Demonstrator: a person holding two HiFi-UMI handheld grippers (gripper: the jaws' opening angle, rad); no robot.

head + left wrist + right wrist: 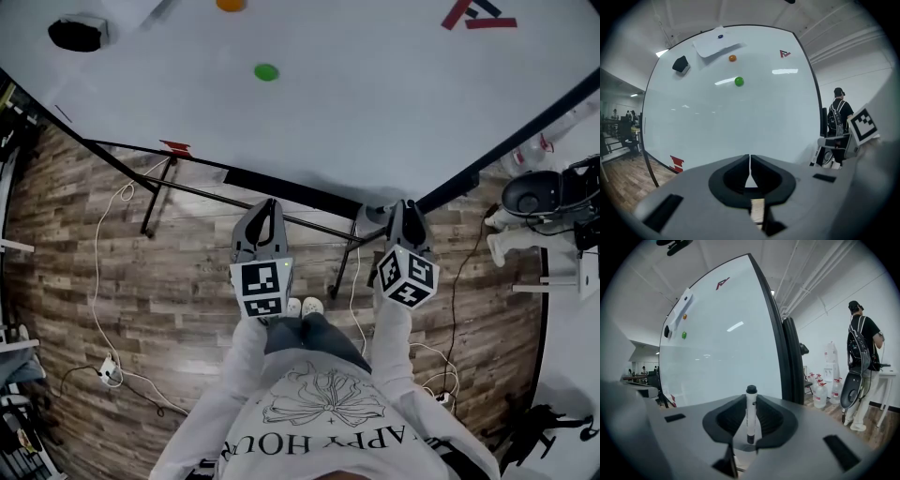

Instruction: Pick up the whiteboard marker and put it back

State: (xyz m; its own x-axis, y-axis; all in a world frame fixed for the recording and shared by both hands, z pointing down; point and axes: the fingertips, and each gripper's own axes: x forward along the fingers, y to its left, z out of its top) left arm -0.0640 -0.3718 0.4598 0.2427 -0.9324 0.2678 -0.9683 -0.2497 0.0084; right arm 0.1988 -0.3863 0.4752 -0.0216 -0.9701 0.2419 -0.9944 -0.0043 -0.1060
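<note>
- The right gripper (pixel 751 398) is clenched on the whiteboard marker (pixel 751 414). Its two dark, curved jaws press on the marker's sides.
- The marker is a thin, round stick. Its body is white and smooth, with a little dark print on it. It has a black cap on top and a dark tip end at the bottom.
- The marker stands straight up between the jaws, in front of the whiteboard (pixel 722 348), near the board's bottom edge and black side frame.
- The left gripper (pixel 750 159) is closed with nothing in it. Its jaw tips touch each other. It points at the lower part of the whiteboard.
- Both grippers have grey, dull, hard-looking shells.
- The whiteboard is big, flat and shiny, with a thin black frame. Lights shine back off it.
- A round green magnet (pixel 738 81) sticks to the upper part of the whiteboard. A round orange magnet (pixel 732 58) is just above it.
- A black, blocky eraser (pixel 680 64) sits near the board's top left corner.
- A white sheet of paper (pixel 715 44) hangs at the board's top edge.
- Under the whiteboard is a brown floor (pixel 187 281) made of wood planks.
</note>
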